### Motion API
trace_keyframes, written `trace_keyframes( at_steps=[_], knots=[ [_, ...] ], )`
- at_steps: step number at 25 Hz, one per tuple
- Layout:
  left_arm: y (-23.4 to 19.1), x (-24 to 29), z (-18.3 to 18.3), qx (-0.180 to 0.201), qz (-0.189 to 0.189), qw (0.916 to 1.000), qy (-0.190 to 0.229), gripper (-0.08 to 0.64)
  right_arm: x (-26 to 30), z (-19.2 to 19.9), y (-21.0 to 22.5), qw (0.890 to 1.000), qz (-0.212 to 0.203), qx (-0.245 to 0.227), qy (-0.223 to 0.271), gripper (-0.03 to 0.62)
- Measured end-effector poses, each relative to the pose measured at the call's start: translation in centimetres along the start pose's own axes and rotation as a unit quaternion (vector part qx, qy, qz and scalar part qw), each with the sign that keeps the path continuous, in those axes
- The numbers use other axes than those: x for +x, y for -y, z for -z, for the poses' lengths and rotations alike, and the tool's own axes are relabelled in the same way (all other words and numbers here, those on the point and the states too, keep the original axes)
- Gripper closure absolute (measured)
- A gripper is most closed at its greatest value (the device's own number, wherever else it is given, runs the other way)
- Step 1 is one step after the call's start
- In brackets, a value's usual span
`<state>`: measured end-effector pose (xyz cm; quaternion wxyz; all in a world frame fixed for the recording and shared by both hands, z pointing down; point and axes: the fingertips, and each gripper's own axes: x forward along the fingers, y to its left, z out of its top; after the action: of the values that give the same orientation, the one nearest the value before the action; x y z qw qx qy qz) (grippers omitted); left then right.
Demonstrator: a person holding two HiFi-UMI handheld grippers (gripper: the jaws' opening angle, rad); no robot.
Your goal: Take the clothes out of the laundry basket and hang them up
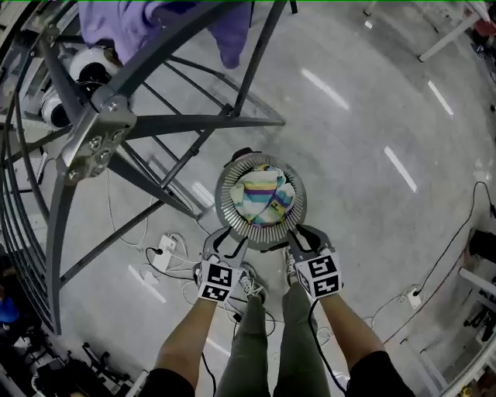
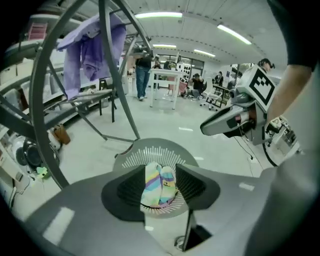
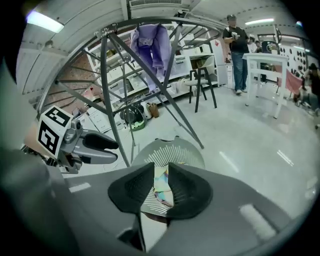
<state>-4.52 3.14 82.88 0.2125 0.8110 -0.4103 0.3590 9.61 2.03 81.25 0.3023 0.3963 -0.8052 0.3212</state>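
At the far left stands a grey metal drying rack, its tubes fanning out from a bolted hub. A purple garment hangs over its top rail. Below it, on the shiny floor, a white power strip lies among loose cables.

The left tool points steeply down at the near rim of the laundry basket. It is released: its pads stand well apart, and the only thing showing through the gap is the laundry, far below in the basket.

The basket is round and grey with a slotted wall, and it sits on the floor just ahead of the person's legs. A bundle of pastel striped cloth lies inside it, touched by neither tool.

The right tool hovers at the basket's right near rim. Its jaws are only narrowly parted and hold nothing.
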Motion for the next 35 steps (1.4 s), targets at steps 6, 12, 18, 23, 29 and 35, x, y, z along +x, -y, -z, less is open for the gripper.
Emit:
trace_keyframes(
  at_steps=[6, 12, 18, 23, 29, 35],
  knots=[
    [0.8, 6.6, 4.5, 0.024, 0.022, 0.9984, -0.047, 0.368, 5.1, 4.6, 1.2, 0.999, -0.021, -0.017, -0.019, 0.5],
    [1.1, 13.0, 9.3, 0.06, 0.049, 0.9866, -0.144, 0.367, 8.9, 7.1, 2.2, 0.998, -0.034, -0.035, -0.027, 0.491],
    [1.2, 18.1, 13.5, 0.133, 0.072, 0.9631, -0.222, 0.367, 9.9, 7.5, 2.7, 0.998, -0.049, -0.032, 0.005, 0.488],
    [2.4, 20.0, 17.9, 0.123, 0.147, 0.915, -0.355, 0.367, 9.8, 7.2, 2.6, 0.997, -0.06, -0.035, 0.034, 0.488],
    [1.9, 22.6, 17.2, 0.141, 0.159, 0.9018, -0.376, 0.367, 9.8, 6.2, 3.2, 0.996, -0.073, -0.012, 0.053, 0.488],
    [2.2, 24.6, 19.4, 0.142, 0.165, 0.8791, -0.424, 0.365, 9.2, 6.7, 3.0, 0.996, -0.08, 0.005, 0.05, 0.488]
  ],
)
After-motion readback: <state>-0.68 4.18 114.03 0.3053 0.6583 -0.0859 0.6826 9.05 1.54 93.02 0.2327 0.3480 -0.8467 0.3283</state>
